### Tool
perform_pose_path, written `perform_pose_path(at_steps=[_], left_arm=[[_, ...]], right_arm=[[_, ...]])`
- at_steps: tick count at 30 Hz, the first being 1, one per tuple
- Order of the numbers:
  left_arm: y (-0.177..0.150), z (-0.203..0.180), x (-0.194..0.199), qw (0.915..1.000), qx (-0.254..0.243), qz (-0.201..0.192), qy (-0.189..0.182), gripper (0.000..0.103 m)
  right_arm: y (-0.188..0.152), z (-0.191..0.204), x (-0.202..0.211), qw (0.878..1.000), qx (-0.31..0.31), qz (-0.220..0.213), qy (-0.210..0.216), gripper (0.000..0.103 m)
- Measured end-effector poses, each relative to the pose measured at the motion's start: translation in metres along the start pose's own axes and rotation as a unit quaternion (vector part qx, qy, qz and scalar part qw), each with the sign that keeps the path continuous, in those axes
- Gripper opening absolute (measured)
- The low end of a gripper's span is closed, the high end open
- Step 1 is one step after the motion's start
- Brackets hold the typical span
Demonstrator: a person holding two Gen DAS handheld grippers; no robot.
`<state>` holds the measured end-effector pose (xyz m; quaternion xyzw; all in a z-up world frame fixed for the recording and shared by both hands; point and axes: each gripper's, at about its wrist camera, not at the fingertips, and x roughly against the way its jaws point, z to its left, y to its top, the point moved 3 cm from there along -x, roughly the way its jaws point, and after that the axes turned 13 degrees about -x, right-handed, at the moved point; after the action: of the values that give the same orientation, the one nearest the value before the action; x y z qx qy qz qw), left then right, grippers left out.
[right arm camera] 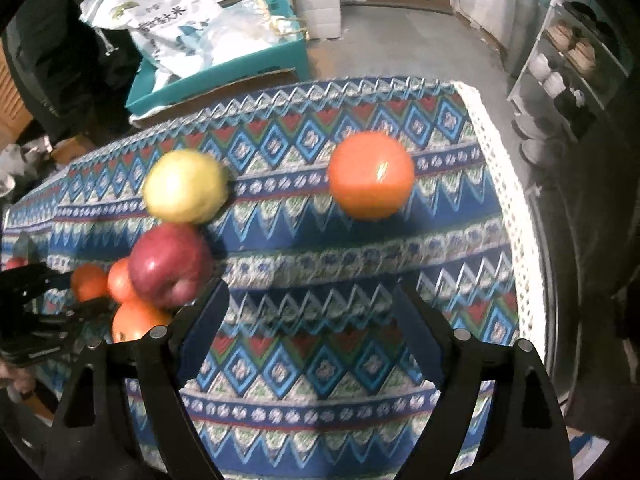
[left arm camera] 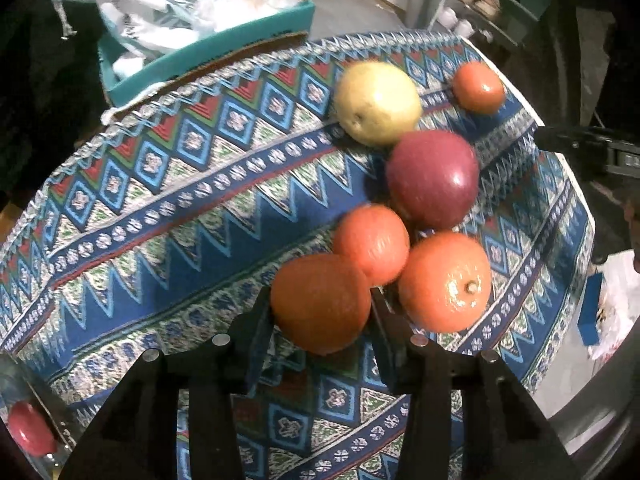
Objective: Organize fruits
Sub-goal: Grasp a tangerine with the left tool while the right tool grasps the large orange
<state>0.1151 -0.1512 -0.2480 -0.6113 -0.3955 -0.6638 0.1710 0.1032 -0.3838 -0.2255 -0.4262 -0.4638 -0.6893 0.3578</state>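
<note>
Left gripper [left arm camera: 320, 308] fingers pinching an orange [left arm camera: 320, 304], right gripper [right arm camera: 310, 300] fingers spread over patterned cloth [right arm camera: 320, 360]

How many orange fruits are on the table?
4: one in the left claw, two touching it near the red apple, one alone by the far edge. More may hide.

Left hand-held gripper [left arm camera: 322, 306] pitched steeply down over bench, both black fingers [left arm camera: 258, 320] pressed against sides of orange [left arm camera: 320, 302], clamped. Right hand-held gripper [right arm camera: 310, 300] also pitched steeply down nearer bench's right edge, jaws standing wide apart, nothing between them, only cloth below.
</note>
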Motion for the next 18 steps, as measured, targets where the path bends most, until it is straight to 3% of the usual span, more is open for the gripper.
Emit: perform_pose_path(at_steps=[18], left_arm=[[0.010,0.054,0.010,0.9969,0.068,-0.028,0.028,0.046]], right_arm=[[0.068,-0.007,-0.051,0.998,0.034,0.000,-0.046,0.085]])
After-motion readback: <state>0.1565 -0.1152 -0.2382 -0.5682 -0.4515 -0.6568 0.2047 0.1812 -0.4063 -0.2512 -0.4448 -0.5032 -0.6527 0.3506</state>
